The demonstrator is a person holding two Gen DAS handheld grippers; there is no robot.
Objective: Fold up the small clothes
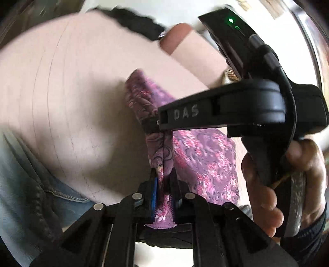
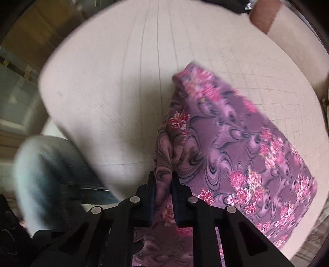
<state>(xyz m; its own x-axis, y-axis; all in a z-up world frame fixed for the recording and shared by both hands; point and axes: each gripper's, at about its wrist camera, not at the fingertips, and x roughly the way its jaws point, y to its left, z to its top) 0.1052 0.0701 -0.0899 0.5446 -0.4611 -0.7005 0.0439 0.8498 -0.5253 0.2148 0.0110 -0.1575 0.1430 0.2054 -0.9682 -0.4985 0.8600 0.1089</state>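
Observation:
A purple cloth with pink flowers (image 1: pixel 205 160) lies partly on a pale pink table (image 1: pixel 72 92). My left gripper (image 1: pixel 163 174) is shut on a bunched edge of the cloth, which runs up between its fingers. The right gripper (image 1: pixel 158 123) crosses the left wrist view from the right, held by a hand (image 1: pixel 287 184), and pinches the same raised edge farther along. In the right wrist view my right gripper (image 2: pixel 163 178) is shut on a fold of the purple cloth (image 2: pixel 246 143), whose far part rests on the table (image 2: pixel 113 82).
The person's jeans-clad leg (image 2: pixel 41 164) sits at the table's near left edge. A brown object (image 2: pixel 265 16) and a dark item lie at the table's far side. The table's left half (image 1: pixel 51 71) is bare.

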